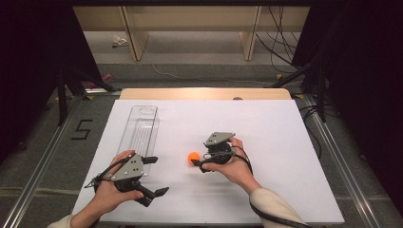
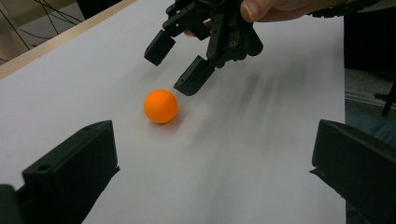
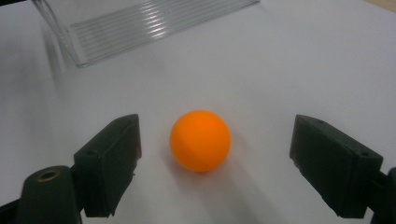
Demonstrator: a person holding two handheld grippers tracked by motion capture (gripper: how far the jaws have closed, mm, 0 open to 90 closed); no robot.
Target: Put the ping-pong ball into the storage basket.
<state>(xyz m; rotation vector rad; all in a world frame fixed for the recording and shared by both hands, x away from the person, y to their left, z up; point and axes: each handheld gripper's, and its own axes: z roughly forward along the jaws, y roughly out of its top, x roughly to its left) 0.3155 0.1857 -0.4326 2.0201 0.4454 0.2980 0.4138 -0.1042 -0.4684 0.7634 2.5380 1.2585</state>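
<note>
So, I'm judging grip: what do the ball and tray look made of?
Orange ball: seemingly smooth matte plastic, with a soft sheen and no seam visible. Tray: apparently clear rigid plastic, see-through with glossy ribbed lines.

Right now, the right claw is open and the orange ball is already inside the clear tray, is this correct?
Not quite. The right claw is open, yes, but the ball is not in the tray. It lies on the white table, between the open jaws and apart from the tray. The right gripper view shows this plainly.
</note>
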